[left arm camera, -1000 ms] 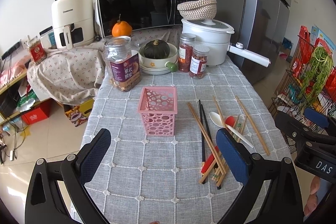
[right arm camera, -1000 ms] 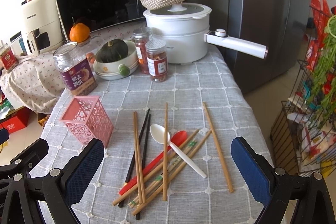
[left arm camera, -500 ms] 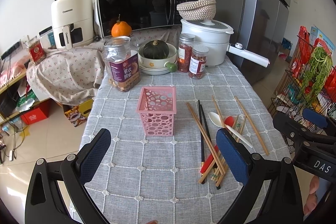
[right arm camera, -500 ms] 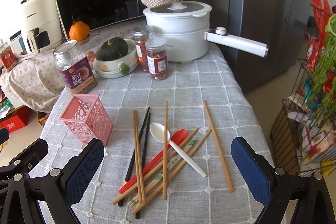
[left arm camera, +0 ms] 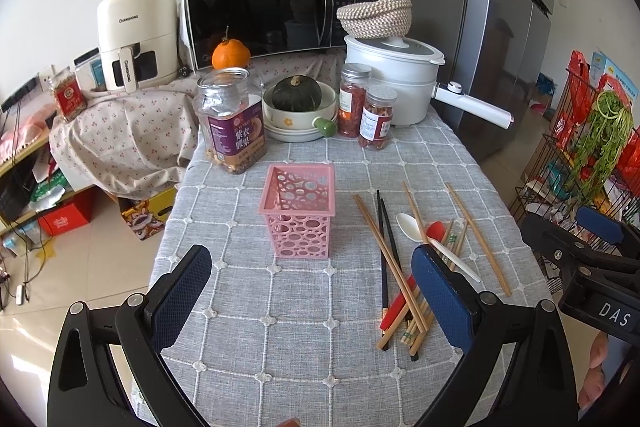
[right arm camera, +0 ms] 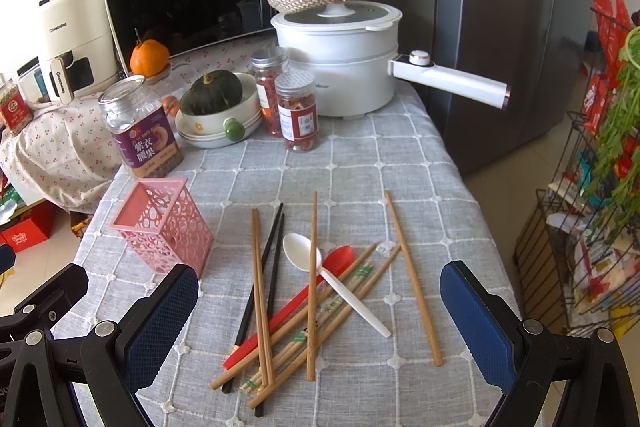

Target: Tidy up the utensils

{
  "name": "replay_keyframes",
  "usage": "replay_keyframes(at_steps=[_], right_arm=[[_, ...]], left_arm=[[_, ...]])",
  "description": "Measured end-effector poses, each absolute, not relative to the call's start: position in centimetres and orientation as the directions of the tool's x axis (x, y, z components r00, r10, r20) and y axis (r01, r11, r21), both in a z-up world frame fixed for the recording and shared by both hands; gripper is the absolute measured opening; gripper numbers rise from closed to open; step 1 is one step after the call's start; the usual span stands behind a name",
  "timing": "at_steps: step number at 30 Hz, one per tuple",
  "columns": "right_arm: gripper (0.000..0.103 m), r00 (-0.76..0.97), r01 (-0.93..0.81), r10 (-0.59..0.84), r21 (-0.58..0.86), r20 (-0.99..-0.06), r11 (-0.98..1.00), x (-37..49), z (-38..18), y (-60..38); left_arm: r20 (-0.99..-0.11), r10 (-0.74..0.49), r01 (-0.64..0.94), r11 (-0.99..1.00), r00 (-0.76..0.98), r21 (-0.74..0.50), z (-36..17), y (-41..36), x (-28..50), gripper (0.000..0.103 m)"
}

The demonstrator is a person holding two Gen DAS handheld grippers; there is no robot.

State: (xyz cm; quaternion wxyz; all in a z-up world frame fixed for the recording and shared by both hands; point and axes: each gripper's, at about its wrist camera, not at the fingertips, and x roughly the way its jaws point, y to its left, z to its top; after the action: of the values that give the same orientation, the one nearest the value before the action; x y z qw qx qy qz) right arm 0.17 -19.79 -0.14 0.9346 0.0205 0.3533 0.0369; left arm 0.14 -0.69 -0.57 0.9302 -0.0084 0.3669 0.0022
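Barely any shift since earlier frames; both views drift slightly. Left tongs (left arm camera: pixel 312 291) and right tongs (right arm camera: pixel 320 311) gape wide, empty. Pink holder (left arm camera: pixel 297 211) stands empty; chopsticks (right arm camera: pixel 260 291), white spoon (right arm camera: pixel 332 279), red spoon (right arm camera: pixel 296 303) lie piled beside it on the surface (left arm camera: pixel 260 339). Nothing sorted yet.

Grey checked tablecloth (left arm camera: pixel 280 307), pink basket (left arm camera: pixel 298 211) ahead of the left gripper (left arm camera: pixel 312 291), chopsticks (right arm camera: pixel 260 291) and spoons (right arm camera: pixel 332 279) scattered ahead of the right gripper (right arm camera: pixel 320 311), jars (right arm camera: pixel 298 117), pot (right arm camera: pixel 340 67) beyond.

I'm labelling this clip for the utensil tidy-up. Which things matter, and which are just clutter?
Job: pink basket, wooden chopsticks, black chopsticks, white spoon, red spoon.

Clutter: microwave, pot, jars, squash, orange.
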Motion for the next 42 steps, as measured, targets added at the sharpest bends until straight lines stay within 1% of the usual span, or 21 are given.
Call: replay_keyframes(at_steps=[12, 19, 22, 27, 31, 34, 35, 36, 37, 39, 40, 42], right_arm=[[0.1, 0.747, -0.056, 0.085, 0.066, -0.66, 0.996, 0.2, -0.1, -20.0], [0.1, 0.737, -0.054, 0.09, 0.075, -0.67, 0.996, 0.6, -0.1, -20.2], [0.1, 0.729, -0.053, 0.096, 0.084, -0.678, 0.995, 1.1, -0.2, -20.5], [0.1, 0.699, -0.047, 0.101, 0.095, -0.708, 0.994, 2.6, -0.7, -21.8], [0.1, 0.667, -0.021, 0.095, 0.109, -0.739, 0.994, 4.1, -1.5, -23.9], [0.099, 0.632, 0.002, 0.112, 0.146, -0.767, 0.989, 5.5, -2.2, -26.0], [0.095, 0.619, 0.014, 0.122, 0.166, -0.776, 0.986, 5.9, -2.5, -26.8], [0.093, 0.606, 0.021, 0.133, 0.184, -0.784, 0.983, 6.3, -2.9, -27.5], [0.089, 0.594, 0.026, 0.146, 0.2, -0.791, 0.979, 6.7, -3.2, -28.0], [0.085, 0.569, 0.036, 0.173, 0.235, -0.804, 0.971, 7.4, -4.0, -29.0], [0.081, 0.554, 0.041, 0.187, 0.251, -0.811, 0.967, 7.7, -4.4, -29.5], [0.078, 0.528, 0.05, 0.211, 0.278, -0.823, 0.959, 8.4, -5.3, -30.3]], left_arm=[[-0.684, -0.001, -0.011, 1.0, 0.73, -0.013, -0.6, -0.6, 0.2, 0.101], [-0.7, -0.019, 0.003, 1.0, 0.713, -0.024, -0.9, -0.6, 0.7, 0.101], [-0.727, -0.026, 0.022, 1.0, 0.686, -0.014, -1.4, -0.9, 1.3, 0.101], [-0.79, -0.117, 0.086, 0.993, 0.601, -0.082, -1.9, -1.8, 2.5, 0.101], [-0.815, -0.168, 0.122, 0.985, 0.555, -0.121, -1.8, -3.2, 3.7, 0.1], [-0.832, -0.214, 0.155, 0.976, 0.512, -0.156, -2.1, -4.7, 5.2, 0.094], [-0.841, -0.227, 0.167, 0.972, 0.491, -0.164, -2.4, -5.3, 5.9, 0.089], [-0.851, -0.239, 0.177, 0.969, 0.467, -0.175, -2.8, -6.0, 6.6, 0.083], [-0.86, -0.252, 0.18, 0.965, 0.445, -0.19, -3.2, -6.6, 7.4, 0.079], [-0.877, -0.269, 0.18, 0.96, 0.399, -0.213, -4.4, -7.8, 9.2, 0.067], [-0.887, -0.261, 0.177, 0.962, 0.38, -0.207, -5.1, -8.5, 10.1, 0.063], [-0.911, -0.208, 0.166, 0.973, 0.355, -0.157, -6.8, -9.8, 12.1, 0.046]])
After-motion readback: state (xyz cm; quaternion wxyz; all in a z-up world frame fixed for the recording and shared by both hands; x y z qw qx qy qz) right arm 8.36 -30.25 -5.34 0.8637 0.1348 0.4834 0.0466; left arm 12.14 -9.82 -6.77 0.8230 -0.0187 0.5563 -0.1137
